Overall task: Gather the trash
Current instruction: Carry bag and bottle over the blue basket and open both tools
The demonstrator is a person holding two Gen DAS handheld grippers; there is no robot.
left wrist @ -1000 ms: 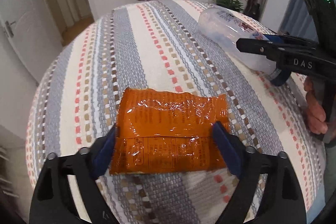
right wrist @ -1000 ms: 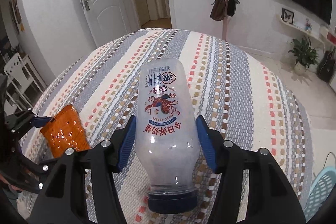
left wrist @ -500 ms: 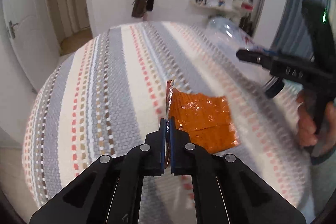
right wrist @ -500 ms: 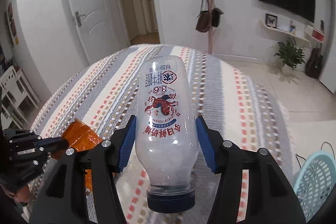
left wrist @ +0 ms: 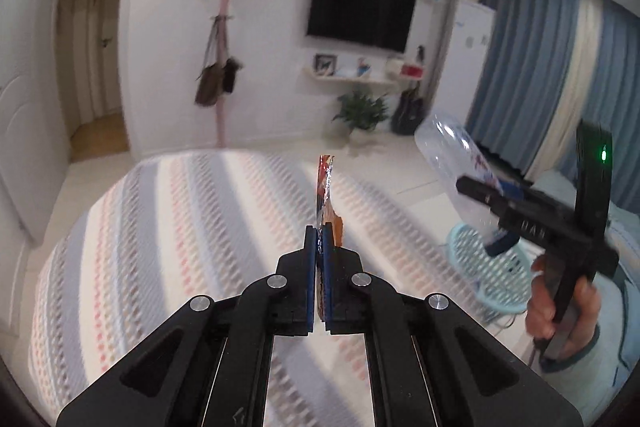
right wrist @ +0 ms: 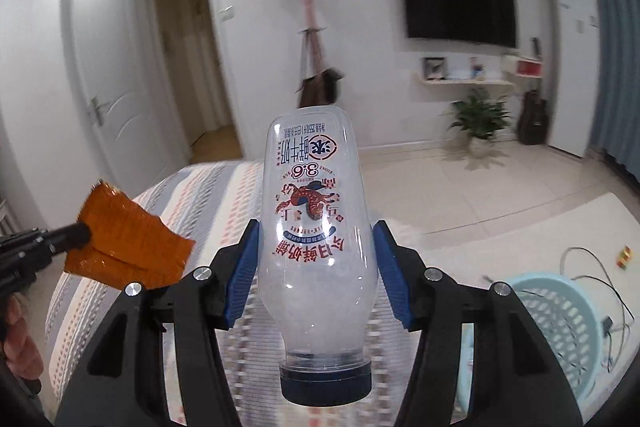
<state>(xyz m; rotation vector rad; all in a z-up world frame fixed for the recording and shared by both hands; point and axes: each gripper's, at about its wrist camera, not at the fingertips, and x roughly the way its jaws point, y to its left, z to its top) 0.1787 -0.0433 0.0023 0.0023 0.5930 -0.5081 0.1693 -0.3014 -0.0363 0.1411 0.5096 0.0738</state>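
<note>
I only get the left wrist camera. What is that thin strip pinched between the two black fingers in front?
Observer: The right wrist view shows it face-on: a crumpled orange wrapper. The left gripper is shut on one edge.
Operator: And the clear bottle at the right, what is printed on it?
Observer: The bottle carries red and blue Chinese print with the number 3.6, upside down in that view.
Operator: Is it gripped on both sides?
Observer: Yes, the right gripper has a blue pad against each side.
</note>
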